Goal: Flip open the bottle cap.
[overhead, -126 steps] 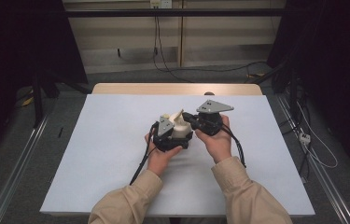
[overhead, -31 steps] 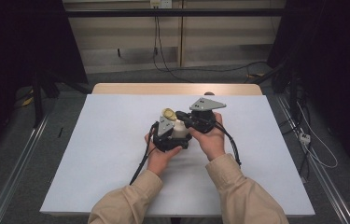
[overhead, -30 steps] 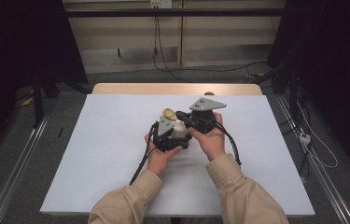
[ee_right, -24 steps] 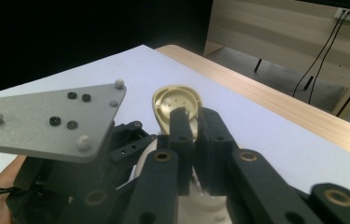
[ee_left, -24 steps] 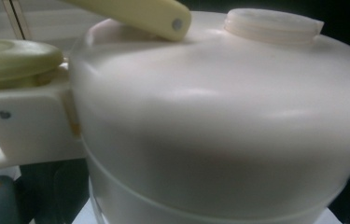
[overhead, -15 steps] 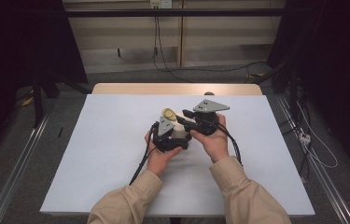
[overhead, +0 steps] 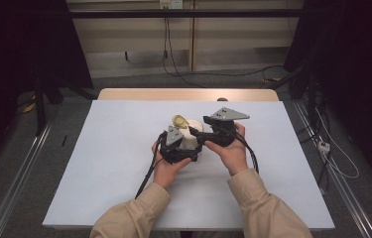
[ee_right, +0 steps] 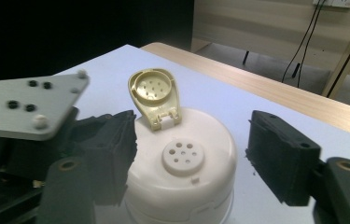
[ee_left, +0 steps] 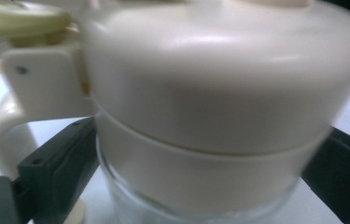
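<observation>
Near the person's edge of the white surface (overhead: pixel 99 173), a cream-lidded glass jar (overhead: pixel 189 138) stands upright, long axis vertical, its flip cap (ee_right: pixel 155 96) tilted open toward the far side. The left claw (overhead: pixel 186 148) pinches the jar's body. The right claw (ee_right: pixel 189 163), jaws just opened, straddles the lid without touching. Beyond lie a wooden edge (overhead: pixel 183 94), cables and a pale wall.
</observation>
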`<state>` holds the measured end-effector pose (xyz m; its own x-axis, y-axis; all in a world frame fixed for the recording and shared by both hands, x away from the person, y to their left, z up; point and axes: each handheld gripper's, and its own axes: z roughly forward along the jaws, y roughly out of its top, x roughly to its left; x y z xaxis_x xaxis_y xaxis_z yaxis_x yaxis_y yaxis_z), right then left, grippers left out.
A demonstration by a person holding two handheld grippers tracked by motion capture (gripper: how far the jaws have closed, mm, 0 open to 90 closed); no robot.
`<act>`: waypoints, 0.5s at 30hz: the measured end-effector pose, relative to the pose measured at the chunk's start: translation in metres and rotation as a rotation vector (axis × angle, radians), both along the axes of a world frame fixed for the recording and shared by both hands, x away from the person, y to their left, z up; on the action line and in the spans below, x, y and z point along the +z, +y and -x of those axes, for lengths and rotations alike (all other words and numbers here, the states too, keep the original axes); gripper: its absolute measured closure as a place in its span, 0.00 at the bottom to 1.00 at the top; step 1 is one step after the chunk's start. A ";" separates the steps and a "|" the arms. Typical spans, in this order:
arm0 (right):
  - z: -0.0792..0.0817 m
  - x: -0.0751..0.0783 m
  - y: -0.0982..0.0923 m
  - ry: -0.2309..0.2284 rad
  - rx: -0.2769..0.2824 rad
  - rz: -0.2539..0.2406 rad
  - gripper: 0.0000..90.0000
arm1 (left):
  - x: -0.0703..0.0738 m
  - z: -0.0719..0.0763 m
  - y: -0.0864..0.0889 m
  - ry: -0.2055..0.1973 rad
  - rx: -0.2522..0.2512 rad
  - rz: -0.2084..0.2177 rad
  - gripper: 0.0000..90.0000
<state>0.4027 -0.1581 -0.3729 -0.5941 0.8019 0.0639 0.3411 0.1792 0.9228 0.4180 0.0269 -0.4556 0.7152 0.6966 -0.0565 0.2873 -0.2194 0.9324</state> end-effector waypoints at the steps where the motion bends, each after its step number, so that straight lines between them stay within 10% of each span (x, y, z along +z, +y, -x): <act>1: 0.001 0.000 -0.001 -0.003 -0.002 -0.002 0.34 | 0.000 0.001 0.001 0.016 0.001 -0.001 0.06; 3: 0.002 -0.001 -0.003 -0.002 -0.001 -0.010 0.32 | -0.002 0.002 0.003 0.055 0.004 -0.001 0.06; 15: 0.014 -0.011 -0.013 0.002 -0.015 -0.026 0.25 | 0.007 0.016 0.022 0.003 -0.013 -0.009 0.06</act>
<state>0.3884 -0.1706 -0.3836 -0.5818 0.8087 0.0864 0.3456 0.1497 0.9264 0.4018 0.0491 -0.4484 0.7239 0.6879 -0.0525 0.2871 -0.2312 0.9296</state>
